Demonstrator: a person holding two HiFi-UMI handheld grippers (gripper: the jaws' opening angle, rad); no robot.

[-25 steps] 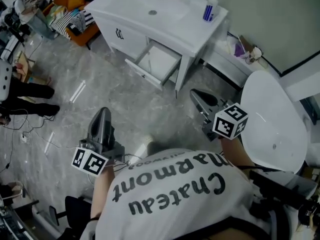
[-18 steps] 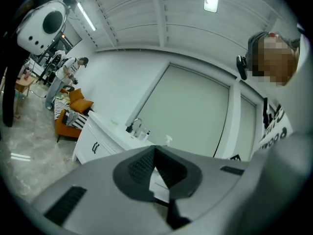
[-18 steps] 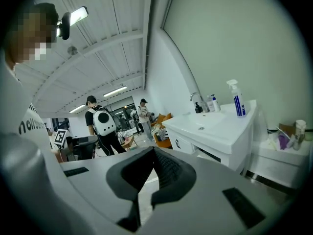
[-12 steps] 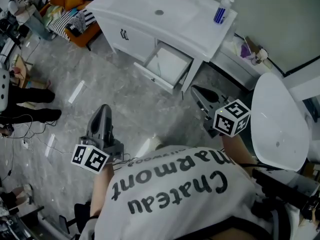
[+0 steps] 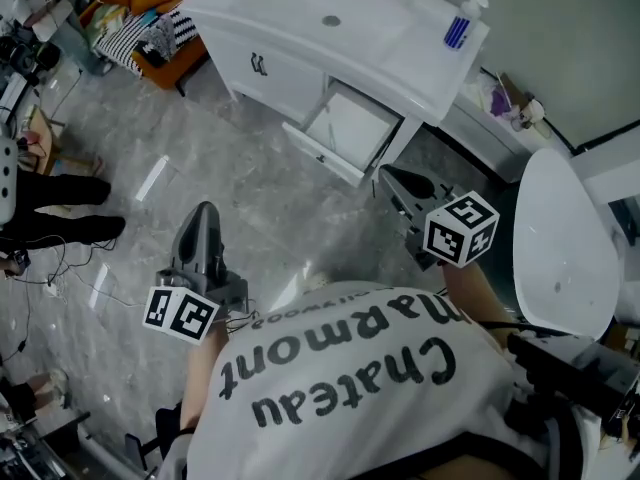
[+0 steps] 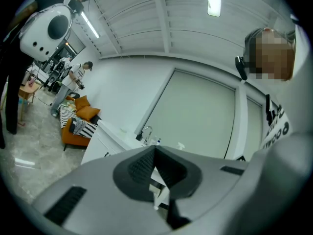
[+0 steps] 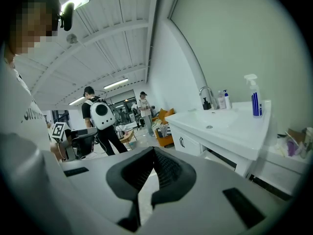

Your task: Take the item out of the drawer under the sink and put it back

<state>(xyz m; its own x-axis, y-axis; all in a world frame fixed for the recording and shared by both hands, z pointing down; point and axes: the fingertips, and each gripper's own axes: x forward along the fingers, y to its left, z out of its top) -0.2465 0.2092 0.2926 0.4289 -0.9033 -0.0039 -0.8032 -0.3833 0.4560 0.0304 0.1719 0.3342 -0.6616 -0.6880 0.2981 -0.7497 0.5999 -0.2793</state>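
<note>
— How do your two tools stand?

— Both are out in front of me above the grey floor (image 5: 250,193). My left gripper (image 5: 205,213) has its jaws closed tip to tip with nothing between them. My right gripper (image 5: 397,178) is the same, pressed together and empty, and it tilts a little downward.

— Where is the drawer?

— The drawer (image 5: 352,133) is pulled out of the white cabinet (image 5: 270,68) under the sink (image 5: 335,18), at the cabinet's right end beside its leg. My right gripper is short of the drawer's front and does not touch it. My left one is well apart from it.

— And the item?

— From the head view the drawer's inside looks plain white, and I can't make the item out. Neither gripper has it.

— What else is around?

— A spray bottle (image 5: 458,30) is upright on the counter's right corner. A tap (image 7: 208,94) rises behind the sink, with small bottles just beside it. An orange sofa (image 6: 74,137) sits past the cabinet's left end. Beyond it a person (image 7: 100,119) wearing a white backpack is standing.
</note>
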